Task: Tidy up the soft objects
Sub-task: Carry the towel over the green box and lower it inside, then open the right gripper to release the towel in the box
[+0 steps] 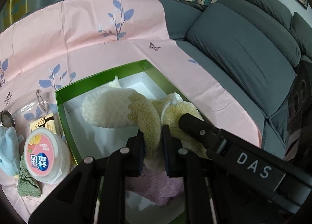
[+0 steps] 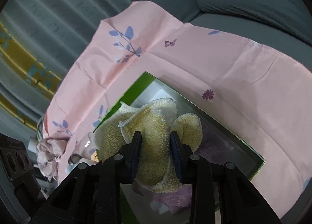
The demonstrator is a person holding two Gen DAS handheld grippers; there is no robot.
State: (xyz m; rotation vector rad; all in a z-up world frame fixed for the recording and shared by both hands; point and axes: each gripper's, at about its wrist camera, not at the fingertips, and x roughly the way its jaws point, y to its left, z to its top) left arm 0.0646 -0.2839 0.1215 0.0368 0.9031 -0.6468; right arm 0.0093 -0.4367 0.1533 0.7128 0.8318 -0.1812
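Note:
A fluffy yellow and cream cloth [image 1: 119, 107] hangs bunched over an open green box [image 1: 64, 118] with a white inside. My left gripper [image 1: 153, 146] is shut on a fold of it near the box's front. In the left wrist view my right gripper [image 1: 185, 120] comes in from the right, with one black fingertip against the cloth's right end. In the right wrist view my right gripper [image 2: 156, 152] is shut on the same cloth [image 2: 152, 126], which bulges between the pads. A pink towel [image 1: 156, 187] lies in the box under the cloth.
The box stands on a pink flowered sheet [image 1: 78, 39]. Left of it are a round tub with a pink lid [image 1: 45, 157], a blue plush toy [image 1: 8, 146], a green knitted cloth [image 1: 27, 181] and a small yellow pack [image 1: 45, 124]. A grey sofa [image 1: 243, 48] runs along the right.

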